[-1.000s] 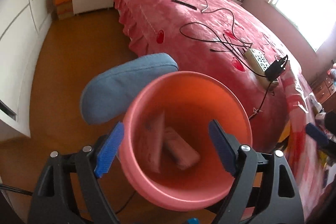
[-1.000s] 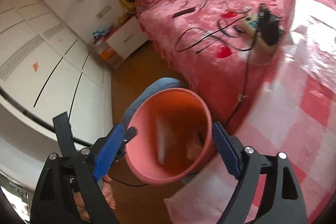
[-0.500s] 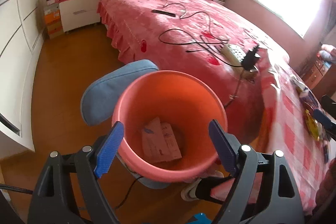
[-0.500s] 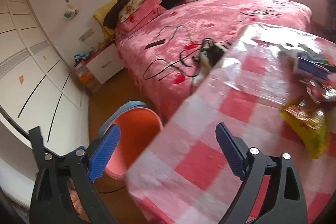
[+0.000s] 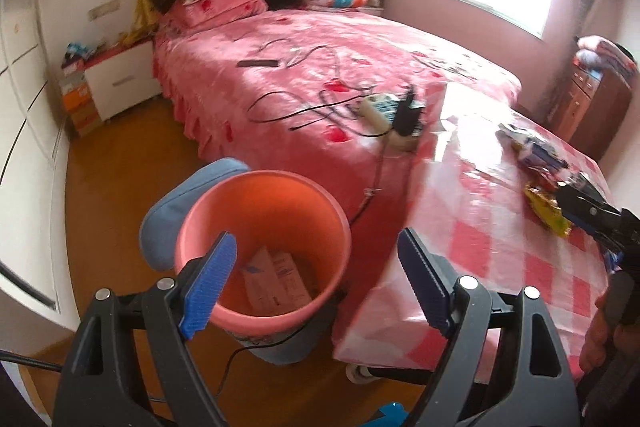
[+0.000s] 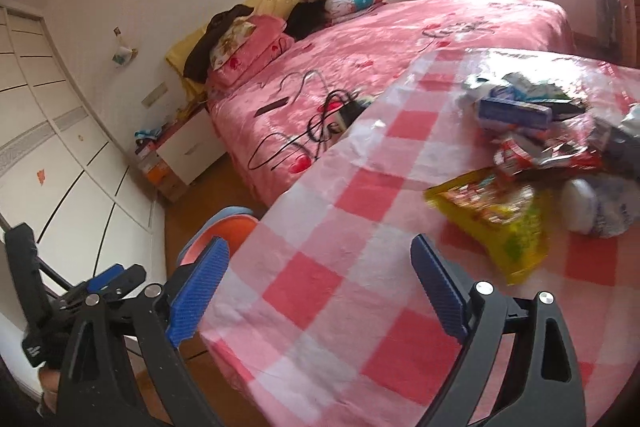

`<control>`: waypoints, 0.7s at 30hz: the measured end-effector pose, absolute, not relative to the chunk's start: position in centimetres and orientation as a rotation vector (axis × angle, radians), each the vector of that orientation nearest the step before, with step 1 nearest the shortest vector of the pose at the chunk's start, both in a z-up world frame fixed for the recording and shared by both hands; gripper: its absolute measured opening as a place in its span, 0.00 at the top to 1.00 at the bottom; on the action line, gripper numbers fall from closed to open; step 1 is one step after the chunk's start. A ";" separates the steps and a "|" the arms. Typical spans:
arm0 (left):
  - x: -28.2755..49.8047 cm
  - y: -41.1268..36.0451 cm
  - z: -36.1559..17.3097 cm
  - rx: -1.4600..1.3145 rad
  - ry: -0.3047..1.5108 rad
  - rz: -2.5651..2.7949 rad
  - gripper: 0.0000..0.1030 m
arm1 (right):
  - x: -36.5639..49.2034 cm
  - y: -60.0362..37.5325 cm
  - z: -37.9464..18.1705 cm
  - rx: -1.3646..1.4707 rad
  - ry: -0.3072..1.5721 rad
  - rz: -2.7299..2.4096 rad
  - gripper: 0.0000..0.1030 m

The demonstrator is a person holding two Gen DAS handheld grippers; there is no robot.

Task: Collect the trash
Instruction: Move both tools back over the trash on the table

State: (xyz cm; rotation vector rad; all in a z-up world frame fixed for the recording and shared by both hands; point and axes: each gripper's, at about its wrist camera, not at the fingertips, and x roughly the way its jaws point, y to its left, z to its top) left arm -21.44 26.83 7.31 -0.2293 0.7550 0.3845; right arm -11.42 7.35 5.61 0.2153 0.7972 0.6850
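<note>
While gaping wide and gripping nothing, right gripper (image 6: 320, 291) hovers over checked surface (image 6: 340, 287) near yellow crinkled snack wrapper (image 6: 496, 215), long axis slanting far-left to near-right, amid trash pile (image 6: 540, 131); left gripper (image 5: 318, 283), equally wide and empty, above pink bin (image 5: 264, 251) holding paper.

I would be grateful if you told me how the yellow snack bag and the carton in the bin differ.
The yellow bag lies on the checked table, uncollected; the carton already sits inside the pink bin. The bag is bright yellow, glossy and crinkled; the carton is pale and flat-sided. Neither is held by a hand-held gripper.
</note>
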 end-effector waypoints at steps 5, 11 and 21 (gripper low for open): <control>-20.0 23.5 8.5 -0.187 0.757 0.317 0.19 | -11.0 4.5 6.0 0.229 0.769 0.643 0.11; -18.1 19.4 9.1 -0.142 0.767 0.256 0.19 | -10.3 1.9 5.9 0.246 0.757 0.607 0.11; -15.5 13.9 9.7 -0.061 0.768 0.162 0.19 | -9.2 -2.5 6.5 0.248 0.714 0.509 0.11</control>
